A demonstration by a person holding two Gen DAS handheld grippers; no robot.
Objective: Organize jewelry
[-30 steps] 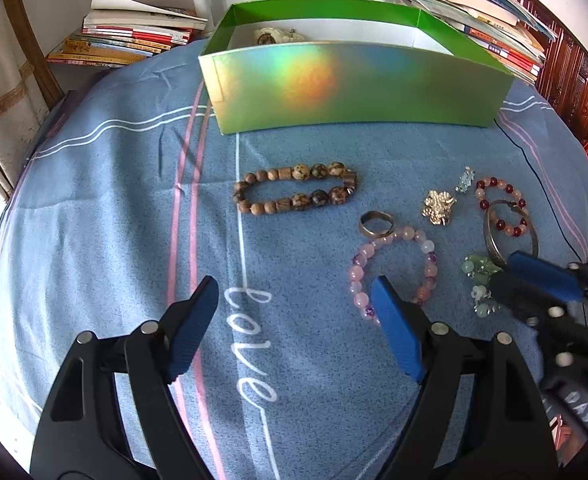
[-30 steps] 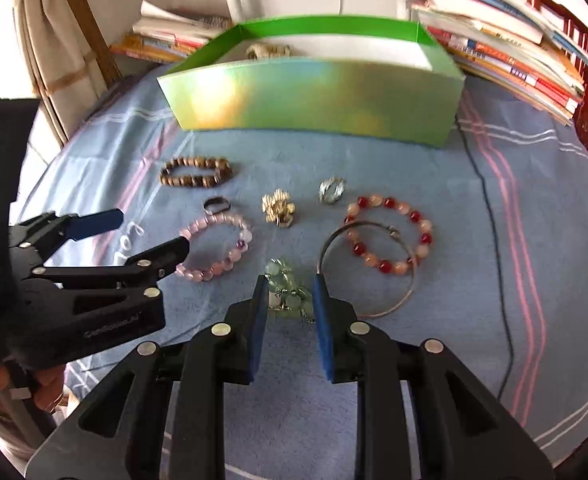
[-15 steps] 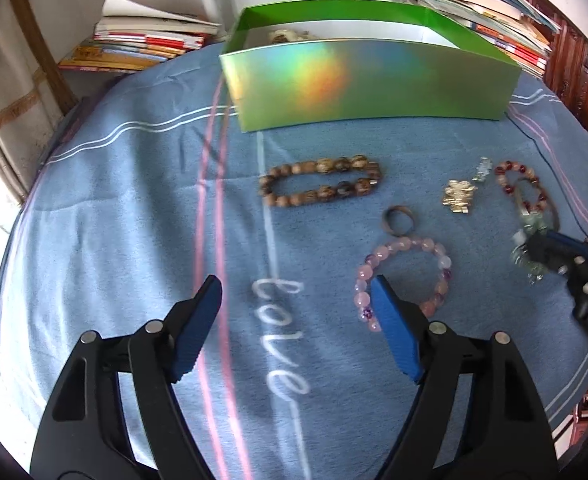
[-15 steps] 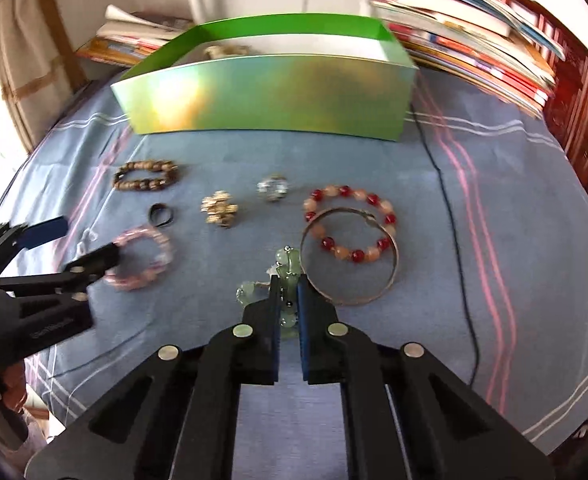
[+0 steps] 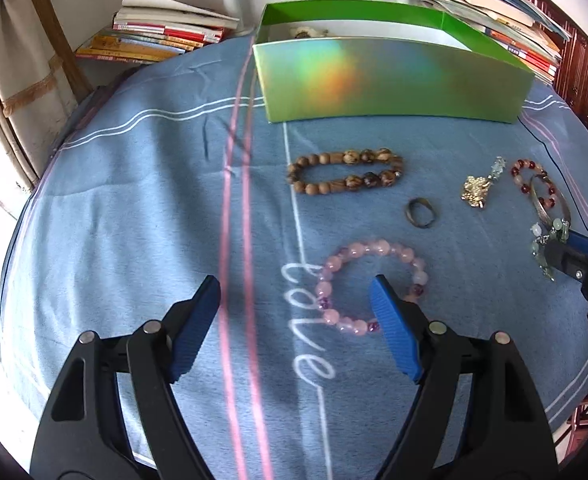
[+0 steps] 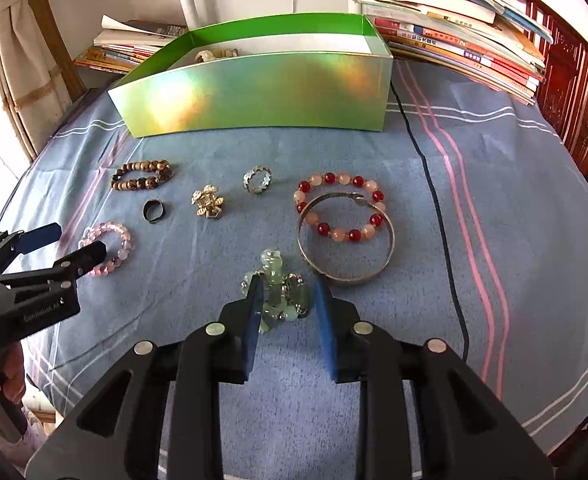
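Inside the green box (image 6: 254,92) only a small pale beaded piece (image 6: 216,54) shows over the front wall; the rest of the box floor is hidden, and what kind of piece it is cannot be told. In the left wrist view the right gripper (image 5: 561,254) is cut off by the picture edge, so only its tips appear there, with the green bead bracelet (image 5: 543,248) bunched against them. The metal bangle (image 5: 549,210) and the red and peach bracelet (image 5: 529,180) are squeezed at that same edge and hard to separate.

In the right wrist view the green bead bracelet (image 6: 280,290) lies in a heap on the blue cloth (image 6: 473,280), well in front of the box, and sits between the two blue pads of the right gripper (image 6: 288,300). The jaws have just been opening: the left pad is against the beads, the right pad stands a little apart from them, so the bracelet is not clamped. The bangle (image 6: 345,236) is just beside it on the box side, overlapping the red and peach bracelet (image 6: 339,208).

The left gripper (image 5: 294,312) is wide open and holds nothing. The pink bead bracelet (image 5: 369,284) lies on the cloth, in front of the box, at this gripper's right finger, which covers part of the ring of beads; whether it touches them cannot be told.
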